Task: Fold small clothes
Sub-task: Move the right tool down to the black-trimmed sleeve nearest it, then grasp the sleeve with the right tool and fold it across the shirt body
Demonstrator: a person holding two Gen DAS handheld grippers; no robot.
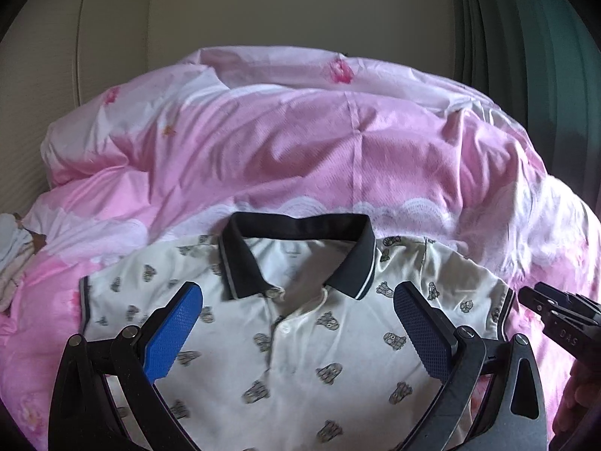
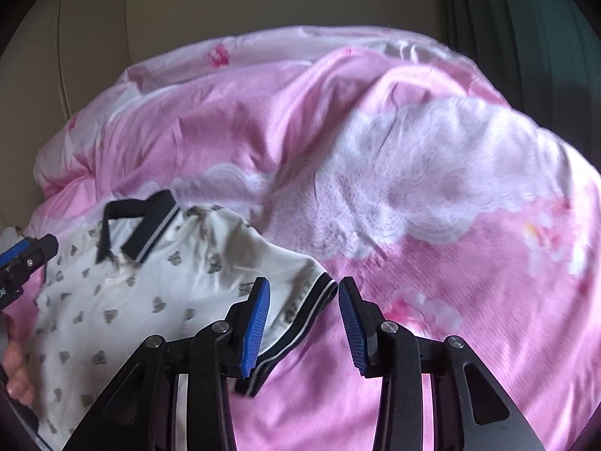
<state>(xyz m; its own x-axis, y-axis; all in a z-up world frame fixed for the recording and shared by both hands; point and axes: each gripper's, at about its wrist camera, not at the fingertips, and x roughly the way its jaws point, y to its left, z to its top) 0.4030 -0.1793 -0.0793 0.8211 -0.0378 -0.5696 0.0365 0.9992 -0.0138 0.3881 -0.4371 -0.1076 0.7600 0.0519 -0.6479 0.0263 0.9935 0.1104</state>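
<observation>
A small white polo shirt (image 1: 293, 338) with a grey print and a black collar (image 1: 296, 251) lies face up on a pink quilt. My left gripper (image 1: 296, 297) is open, hovering over the chest just below the collar. My right gripper (image 2: 304, 293) is open and empty, its jaws either side of the shirt's black-trimmed right sleeve cuff (image 2: 300, 323). The shirt (image 2: 150, 293) also fills the lower left of the right wrist view. The right gripper's tip (image 1: 552, 308) shows at the right edge of the left wrist view, and the left gripper's tip (image 2: 26, 255) at the left edge of the right wrist view.
The rumpled pink quilt (image 1: 300, 143) with white lace print covers the bed and rises in folds behind the shirt. A beige wall panel (image 1: 112, 30) stands at the back left, a dark green curtain (image 1: 526, 56) at the back right. Another light cloth (image 1: 11, 248) lies at far left.
</observation>
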